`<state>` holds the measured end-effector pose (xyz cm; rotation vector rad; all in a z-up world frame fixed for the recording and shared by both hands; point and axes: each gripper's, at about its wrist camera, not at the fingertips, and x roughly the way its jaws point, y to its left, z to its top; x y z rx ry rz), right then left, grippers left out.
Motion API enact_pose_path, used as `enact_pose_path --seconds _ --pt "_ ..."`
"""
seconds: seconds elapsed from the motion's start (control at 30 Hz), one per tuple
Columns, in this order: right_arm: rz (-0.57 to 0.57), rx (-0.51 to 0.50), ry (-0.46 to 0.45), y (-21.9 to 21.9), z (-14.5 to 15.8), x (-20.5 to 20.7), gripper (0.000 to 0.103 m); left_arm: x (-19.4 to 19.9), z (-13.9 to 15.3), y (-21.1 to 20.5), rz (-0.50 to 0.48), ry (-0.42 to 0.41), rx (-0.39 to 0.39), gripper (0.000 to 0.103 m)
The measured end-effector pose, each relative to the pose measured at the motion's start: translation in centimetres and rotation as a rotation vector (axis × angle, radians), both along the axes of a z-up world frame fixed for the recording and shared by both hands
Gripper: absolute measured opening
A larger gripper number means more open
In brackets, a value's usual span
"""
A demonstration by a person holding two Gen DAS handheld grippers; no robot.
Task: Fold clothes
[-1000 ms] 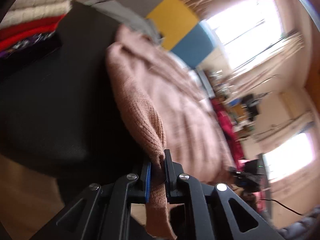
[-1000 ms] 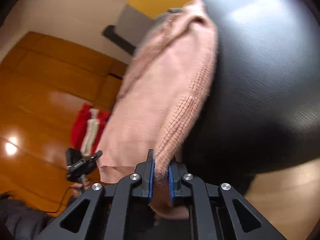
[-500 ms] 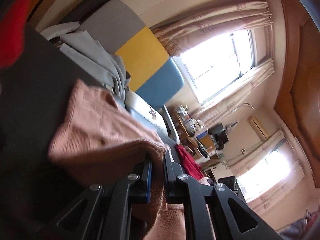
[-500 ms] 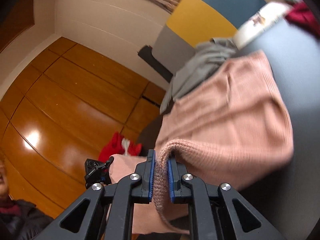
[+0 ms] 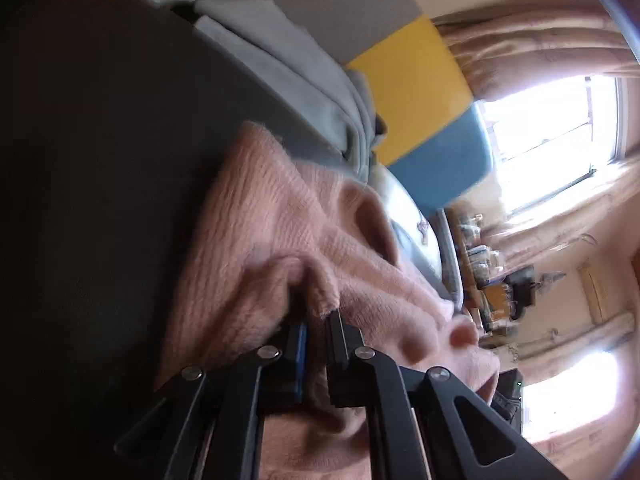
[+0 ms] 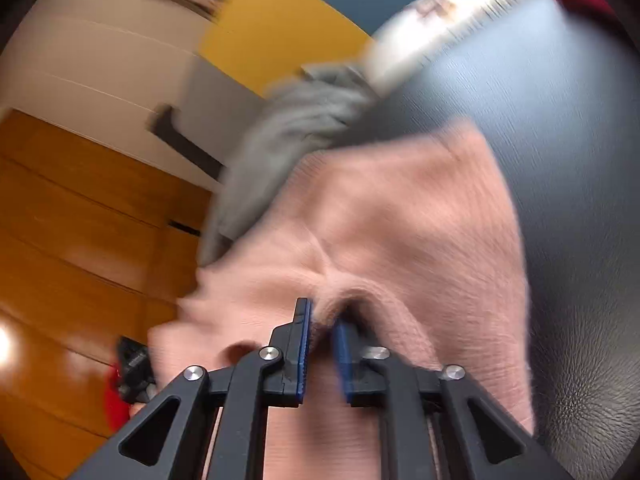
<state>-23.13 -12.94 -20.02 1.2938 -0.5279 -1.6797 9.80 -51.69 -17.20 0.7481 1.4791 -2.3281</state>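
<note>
Pink ribbed knit sweater (image 5: 280, 216): we find it bunched in folds on a dark matte leather-look surface (image 5: 100, 160), reaching up to both grippers.

Left gripper (image 5: 316, 320): black fingers with blue pads, a narrow gap between them; a fold of the pink knit sits over the tips and runs down into the gap. We cannot tell whether the pads press it.

Right gripper (image 6: 322, 320): jaws parted, blue pads well apart; a tuft of the sweater (image 6: 400, 220) sits at the tips between them, not pinched.

Grey crumpled garment (image 6: 288, 140): lies just beyond the sweater's far edge, touching it, blurred in the right view.

Grey, yellow and blue panelled cushion (image 5: 404, 80): behind the grey garment.

Bright window with pink curtains (image 5: 560, 128): right of the left view, washed out.

Hidden or unclear: the sweater's lower part is cut off behind the gripper arms; a shelf of small items (image 5: 488, 272) is too blurred for us to identify
</note>
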Motion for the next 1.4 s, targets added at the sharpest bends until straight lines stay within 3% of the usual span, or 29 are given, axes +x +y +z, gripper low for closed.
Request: enact_pose_path --seconds 0.07,0.3,0.43,0.53,0.6,0.63,0.67,0.7,0.77,0.9,1.03,1.07,1.13,1.23,1.4 --pt "-0.001 -0.054 0.015 1.0 -0.6 1.0 0.002 1.7 -0.3 1.4 -0.011 0.033 -0.019 0.006" --pt "0.081 -0.036 0.037 5.5 -0.2 7.7 0.002 9.1 -0.7 7.9 -0.05 -0.007 -0.014 0.006" --pt "0.088 -0.044 -0.017 7.9 0.1 10.9 0.003 12.2 -0.6 9.9 -0.039 -0.016 0.048 0.006" --pt "0.079 -0.104 -0.09 9.3 0.4 12.2 0.024 13.5 -0.2 10.3 -0.035 -0.005 0.113 0.007" --pt "0.097 -0.161 -0.125 9.3 1.0 12.7 0.066 14.3 0.1 10.6 -0.033 0.003 0.156 0.008" --pt "0.122 -0.178 -0.128 8.9 1.6 12.9 0.076 14.3 0.1 10.6 -0.034 0.019 0.183 0.008" --pt "0.148 -0.195 -0.131 8.5 2.1 13.1 0.095 14.3 0.1 10.6 -0.035 0.034 0.208 0.008" --pt "0.174 -0.212 -0.134 8.0 2.6 13.4 0.103 14.3 0.3 10.6 -0.035 0.054 0.221 0.008" --pt "0.225 -0.246 -0.14 7.2 3.6 13.9 0.103 13.9 0.8 10.5 -0.045 0.088 0.235 0.008" --pt "0.289 -0.212 -0.129 5.4 4.0 14.2 0.103 12.6 1.9 9.6 -0.046 0.166 0.243 0.008" --pt "0.05 -0.362 -0.102 7.8 3.5 11.5 0.103 11.7 2.4 7.0 0.058 0.19 0.217 0.009" --pt "-0.041 -0.329 -0.068 8.7 3.3 10.7 0.103 11.4 2.4 6.3 0.093 0.185 0.208 0.01" --pt "-0.118 -0.269 -0.046 9.8 3.0 10.0 0.103 11.1 2.0 5.2 0.134 0.174 0.217 0.013" --pt "-0.087 -0.182 0.006 10.7 3.6 10.7 0.103 11.4 2.1 4.7 0.144 0.136 0.184 0.016" --pt "0.005 0.16 0.308 12.0 6.4 13.1 0.103 13.0 1.3 5.1 0.136 0.093 0.166 0.019"
